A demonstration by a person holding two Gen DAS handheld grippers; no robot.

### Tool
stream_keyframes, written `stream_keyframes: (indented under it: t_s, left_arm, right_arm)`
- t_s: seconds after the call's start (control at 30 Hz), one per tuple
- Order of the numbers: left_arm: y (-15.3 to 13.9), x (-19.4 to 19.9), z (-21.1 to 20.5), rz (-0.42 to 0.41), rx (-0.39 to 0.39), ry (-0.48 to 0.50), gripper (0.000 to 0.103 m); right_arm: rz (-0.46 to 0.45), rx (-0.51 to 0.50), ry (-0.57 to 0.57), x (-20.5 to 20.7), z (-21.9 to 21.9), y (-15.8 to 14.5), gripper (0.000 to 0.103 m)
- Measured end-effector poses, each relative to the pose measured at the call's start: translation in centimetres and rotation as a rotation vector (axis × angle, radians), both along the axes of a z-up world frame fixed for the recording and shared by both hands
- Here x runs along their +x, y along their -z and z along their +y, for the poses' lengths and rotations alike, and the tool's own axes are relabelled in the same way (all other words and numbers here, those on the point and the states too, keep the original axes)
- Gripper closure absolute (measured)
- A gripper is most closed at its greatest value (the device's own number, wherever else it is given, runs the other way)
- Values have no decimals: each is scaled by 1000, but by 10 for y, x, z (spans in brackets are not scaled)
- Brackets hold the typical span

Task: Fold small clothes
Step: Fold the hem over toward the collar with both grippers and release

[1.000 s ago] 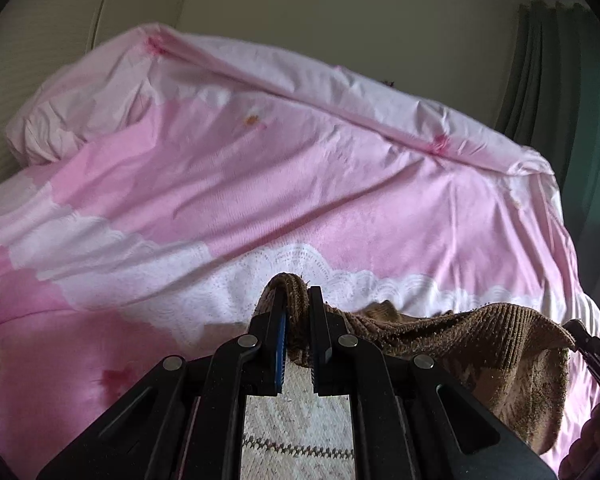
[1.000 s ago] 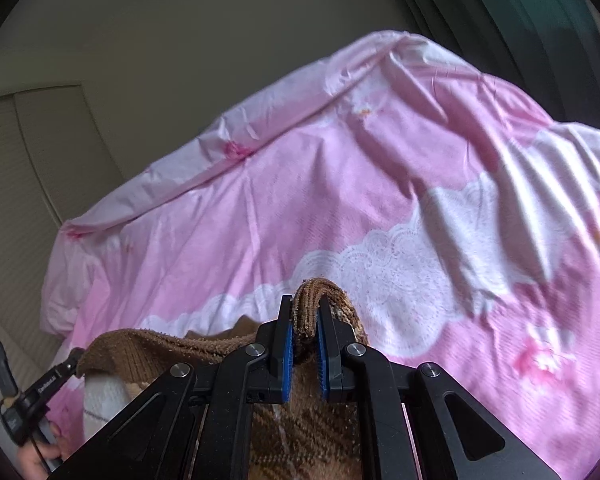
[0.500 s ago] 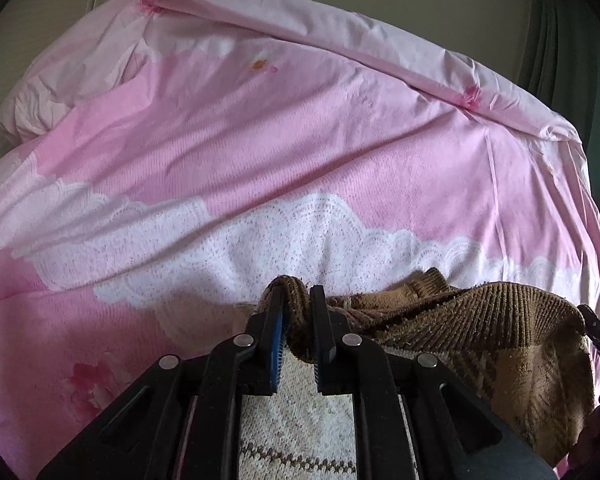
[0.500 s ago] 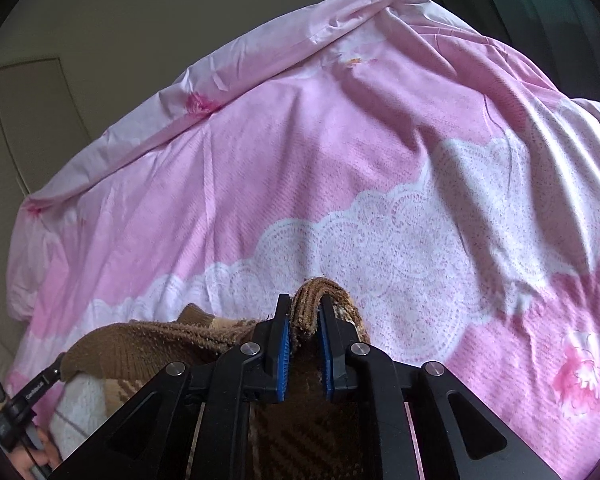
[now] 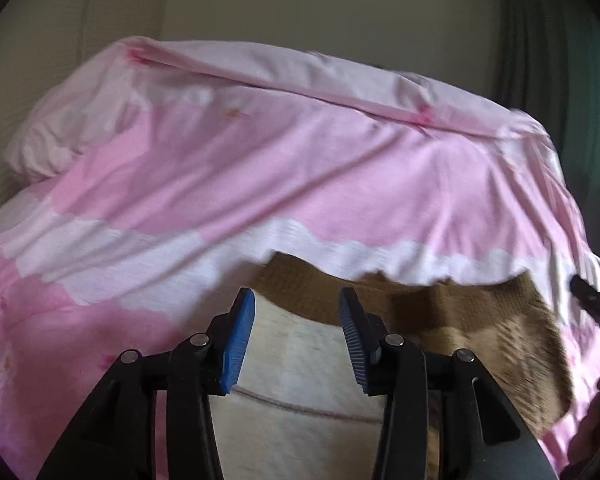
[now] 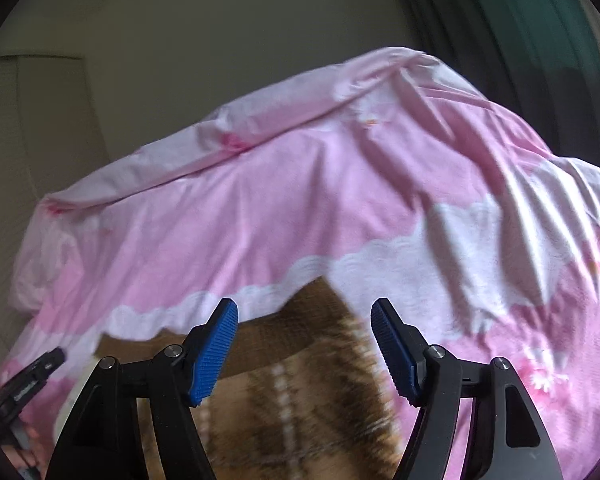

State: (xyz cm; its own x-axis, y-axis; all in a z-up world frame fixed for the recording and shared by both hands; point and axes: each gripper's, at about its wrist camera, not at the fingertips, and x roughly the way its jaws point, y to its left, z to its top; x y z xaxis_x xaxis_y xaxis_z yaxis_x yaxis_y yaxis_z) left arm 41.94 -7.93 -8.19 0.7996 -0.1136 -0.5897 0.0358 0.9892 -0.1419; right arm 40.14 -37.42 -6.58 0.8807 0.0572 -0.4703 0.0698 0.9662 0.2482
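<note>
A small brown and cream knit sweater (image 5: 460, 320) lies flat on the pink bed cover, its brown ribbed edge toward the far side. My left gripper (image 5: 296, 300) is open and empty just above the sweater's cream part (image 5: 300, 360). In the right wrist view the sweater (image 6: 300, 400) shows a brown plaid pattern, and my right gripper (image 6: 304, 312) is open and empty just above its near part. The other gripper's black tip shows at each view's edge (image 5: 592, 300) (image 6: 32, 376).
A pink and white bed cover (image 5: 260, 168) with lace-print bands fills both views. A plain wall (image 5: 300, 4) stands behind the bed, with green curtains (image 5: 560, 40) at the right.
Both grippers were shut on the sweater's top edge, holding it up. Now both have opened and let go, and the sweater lies spread on the bed.
</note>
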Motion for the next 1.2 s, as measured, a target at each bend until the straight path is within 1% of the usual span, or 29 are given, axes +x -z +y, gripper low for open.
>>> stream_keyframes:
  t_s: [0.1,0.23,0.27,0.33,0.43,0.47,0.53,0.6,0.7,0.73,0.8,0.9,0.93,1.0,1.1,1.2]
  left_arm:
    - [5,1,-19,28,-16,62,60]
    - [20,11,-34,81,-20,100,60]
    - [24,14,-34,95,-20,102,60]
    - [34,18,-31,117,-10,98,60]
    - [48,26,-22,151,9,76,60]
    - [53,28,-18,159,9,65,60]
    - [62,34,-8,179,-6,46,63]
    - [64,38,-4,180,-5,39,67]
    - [65,43,-3,174,4,27,67]
    - [66,45,-1,172,2,21,67]
    - [70,49,3,182,-4,13,70]
    - [64,43,4,172,2,16,70]
    - [60,39,4,167,-1,16,69]
    - [52,29,4,149,-11,24,63]
    - [41,8,2,118,-15,48,61]
    - [38,-4,2,112,-17,55,60]
  right_arm:
    - [12,-39,-77,1,27,8,33]
    - [60,-181,-130,7,62,26,33]
    - [80,-207,-142,11,68,32,33]
    - [122,-222,-159,17,71,42,33]
    - [192,-256,-144,28,69,58,33]
    - [218,-260,-132,33,65,65,33]
    - [237,-260,-127,36,59,71,34]
    - [239,-271,-123,38,55,74,37]
    - [239,-276,-98,41,50,74,39]
    - [242,-268,-83,43,46,75,40]
    - [257,-241,-70,47,40,76,42]
    - [250,-219,-58,46,41,73,44]
    - [242,-213,-63,42,44,69,44]
    - [221,-190,-94,35,51,64,44]
    - [199,-192,-148,21,70,58,44]
    - [197,-208,-192,9,88,58,44]
